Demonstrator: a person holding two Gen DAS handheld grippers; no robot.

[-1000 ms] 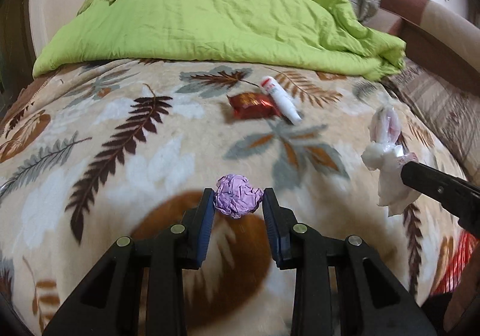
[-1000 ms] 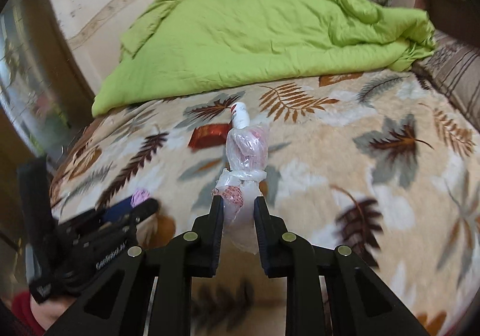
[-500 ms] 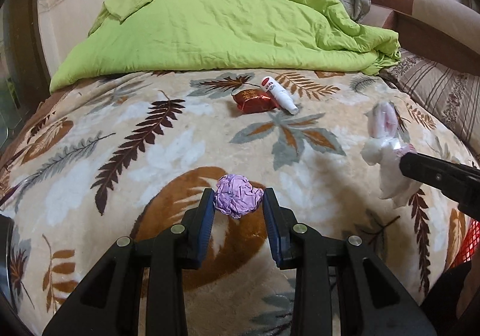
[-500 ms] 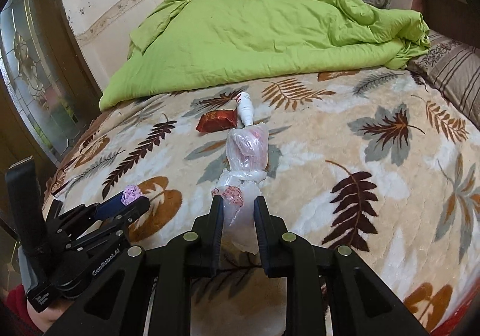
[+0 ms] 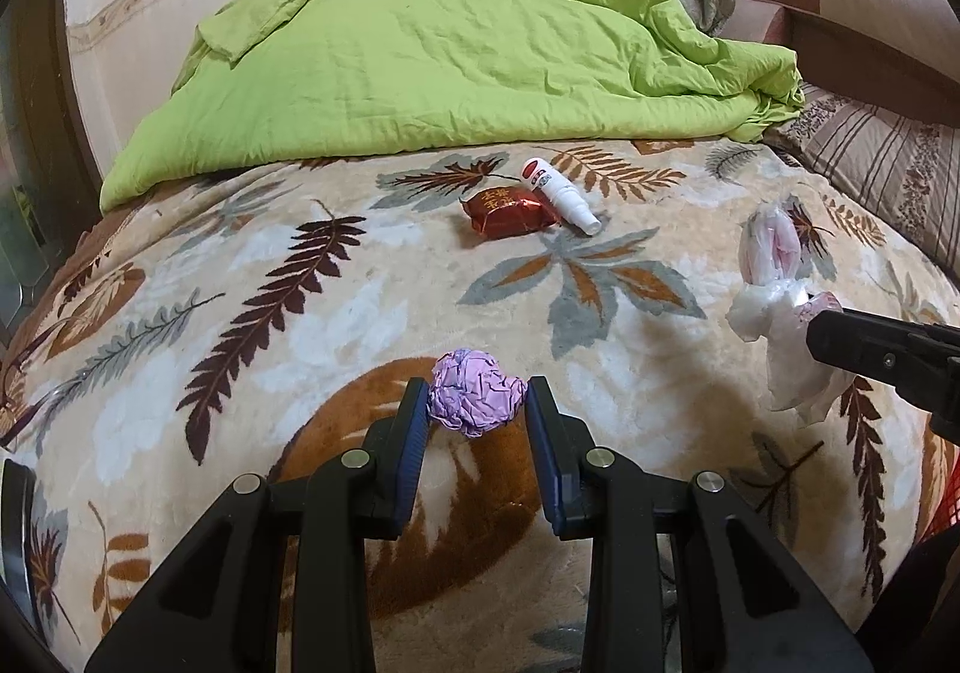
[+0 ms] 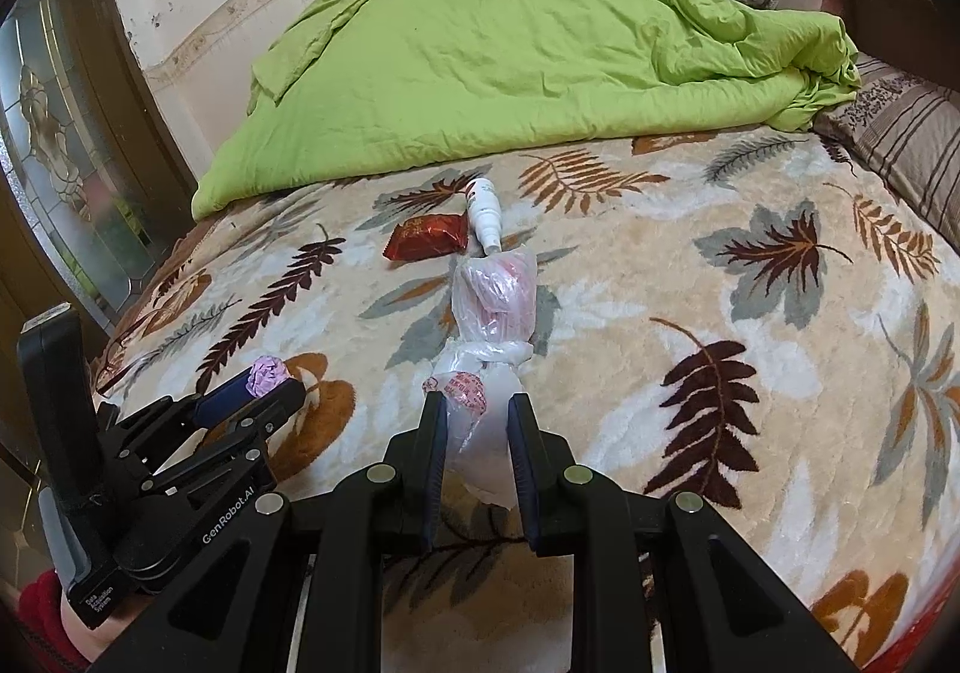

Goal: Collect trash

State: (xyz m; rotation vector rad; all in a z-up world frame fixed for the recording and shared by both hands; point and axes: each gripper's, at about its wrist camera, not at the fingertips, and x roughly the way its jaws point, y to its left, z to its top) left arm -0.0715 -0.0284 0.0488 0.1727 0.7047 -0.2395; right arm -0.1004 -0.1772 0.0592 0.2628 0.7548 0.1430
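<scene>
Over the leaf-patterned bed blanket we carry light, crushable trash: our left tongs pinch the purple paper ball across its middle, our right tongs pinch the knotted plastic bag below its knot.

The left gripper jaws pinch a crumpled purple wrapper (above the leaf-print blanket).

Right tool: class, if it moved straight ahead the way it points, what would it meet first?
Beyond the plastic bag it holds, the right tool would probably meet the white bottle first; depth is unclear.
</scene>
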